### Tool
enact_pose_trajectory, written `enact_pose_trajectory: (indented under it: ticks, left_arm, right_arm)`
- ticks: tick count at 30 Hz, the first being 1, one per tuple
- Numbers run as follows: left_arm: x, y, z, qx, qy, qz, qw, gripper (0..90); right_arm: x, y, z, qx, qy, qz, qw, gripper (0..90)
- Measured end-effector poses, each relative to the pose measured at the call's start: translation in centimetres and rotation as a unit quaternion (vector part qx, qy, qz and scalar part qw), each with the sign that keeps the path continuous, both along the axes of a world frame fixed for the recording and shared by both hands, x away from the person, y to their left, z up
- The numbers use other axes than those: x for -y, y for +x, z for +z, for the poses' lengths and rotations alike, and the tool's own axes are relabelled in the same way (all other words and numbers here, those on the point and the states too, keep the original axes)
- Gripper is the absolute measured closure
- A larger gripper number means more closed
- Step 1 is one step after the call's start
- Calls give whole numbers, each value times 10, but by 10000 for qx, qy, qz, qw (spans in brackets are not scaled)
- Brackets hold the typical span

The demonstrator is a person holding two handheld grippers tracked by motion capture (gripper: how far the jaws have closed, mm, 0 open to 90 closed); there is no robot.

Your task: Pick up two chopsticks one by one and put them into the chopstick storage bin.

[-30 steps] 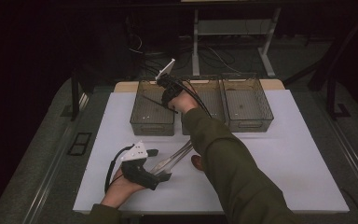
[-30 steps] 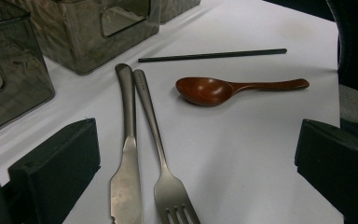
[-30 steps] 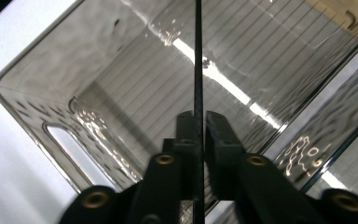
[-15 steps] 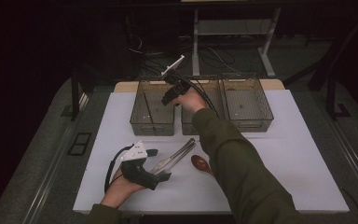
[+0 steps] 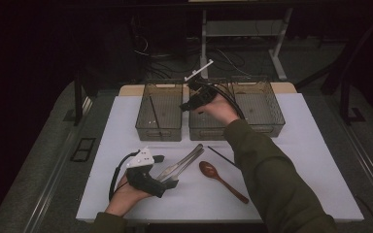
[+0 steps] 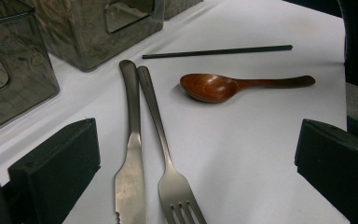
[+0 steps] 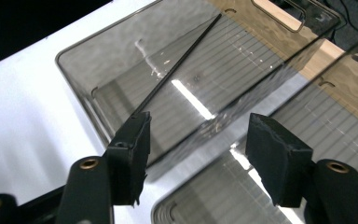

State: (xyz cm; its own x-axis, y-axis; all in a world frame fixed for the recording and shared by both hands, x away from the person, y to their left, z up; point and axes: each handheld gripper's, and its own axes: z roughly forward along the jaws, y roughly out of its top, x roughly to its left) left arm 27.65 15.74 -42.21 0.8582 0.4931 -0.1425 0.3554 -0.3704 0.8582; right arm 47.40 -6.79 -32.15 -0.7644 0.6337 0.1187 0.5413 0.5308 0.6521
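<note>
A black chopstick (image 7: 177, 65) lies slanted in the left clear bin (image 5: 158, 135), seen as a thin chopstick (image 5: 152, 112) from above. My right gripper (image 5: 188, 103) hovers over the wall between the left and middle bins. Its jaws (image 7: 200, 135) are open with nothing between them and have just been opening. My left gripper (image 5: 167, 171) rests low on the white table, open wide (image 6: 196, 140). A steel knife (image 6: 130, 154) and fork (image 6: 161, 140) lie side by side between its jaws, untouched. Beyond them lie a brown wooden spoon (image 6: 214, 86) and a second black chopstick (image 6: 216, 51).
Three clear bins stand in a row at the back of the table (image 5: 311, 160): left, middle (image 5: 206, 132) and right (image 5: 267, 109). The knife and fork (image 5: 182, 162), spoon (image 5: 221, 178) and loose chopstick (image 5: 222, 156) lie mid-table. My right sleeve (image 5: 272, 179) crosses the near right side.
My right gripper has moved right and slightly up, from over the left bin toward the middle bin, and its jaws have opened. The left gripper has stayed put.
</note>
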Motion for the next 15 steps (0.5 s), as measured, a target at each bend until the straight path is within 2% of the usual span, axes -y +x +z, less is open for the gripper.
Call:
enact_pose_trajectory:
  ticks: [10,15]
  left_arm:
    - [-1,0,0,-53,-5,51,10000,0]
    - [-2,0,0,-58,9,54,10000,0]
  right_arm:
    - [34,-27,9,195,213,132,9995,377]
    - [52,-42,7,251,270,193,9991,378]
